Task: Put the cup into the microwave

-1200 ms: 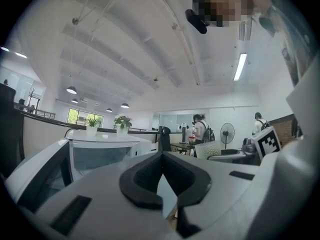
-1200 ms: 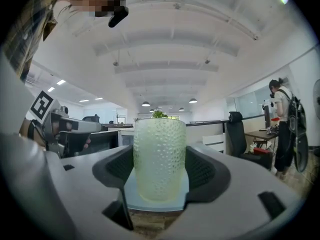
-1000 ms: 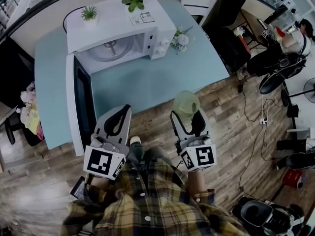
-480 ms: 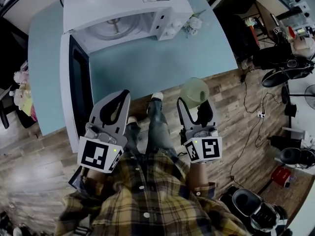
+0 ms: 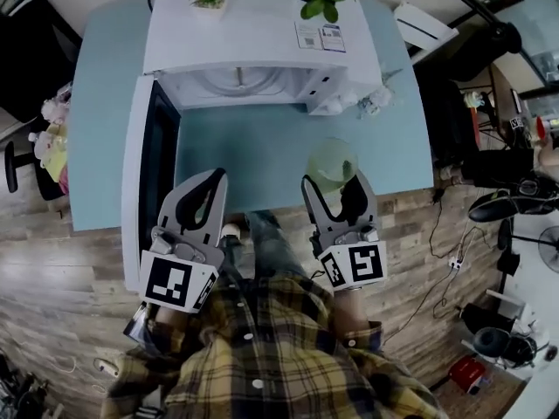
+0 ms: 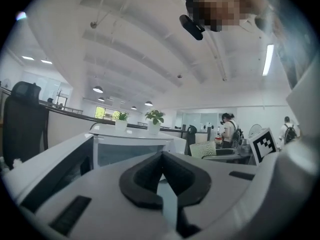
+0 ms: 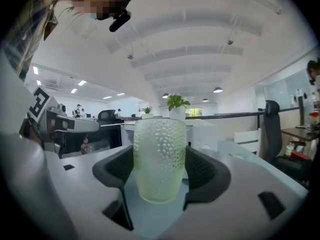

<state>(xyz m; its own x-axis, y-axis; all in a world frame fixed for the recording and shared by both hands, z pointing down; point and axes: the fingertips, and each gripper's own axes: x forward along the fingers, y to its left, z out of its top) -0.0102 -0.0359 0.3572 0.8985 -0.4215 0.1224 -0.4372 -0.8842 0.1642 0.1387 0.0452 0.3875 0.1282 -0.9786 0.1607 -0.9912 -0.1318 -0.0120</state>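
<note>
The right gripper [image 5: 334, 188] had its jaws closed on the cup [image 7: 160, 156], a pale green dimpled tumbler held upright by its sides; the left gripper [image 5: 212, 182] had its jaws brought together at the tips, with nothing between them. The cup hung above the front edge of the worktop [image 5: 105, 129], short of the microwave [image 5: 253, 42] and well apart from it; the door [image 5: 138, 190] stood fully open to the left. Probable faults from here: the cup rim could strike the top edge of the cavity [image 5: 249, 84] if carried in too high; a tilted gripper could tip the cup on release; the smooth wall could slip in a light grip; the left gripper, close to the door, could knock it.
</note>
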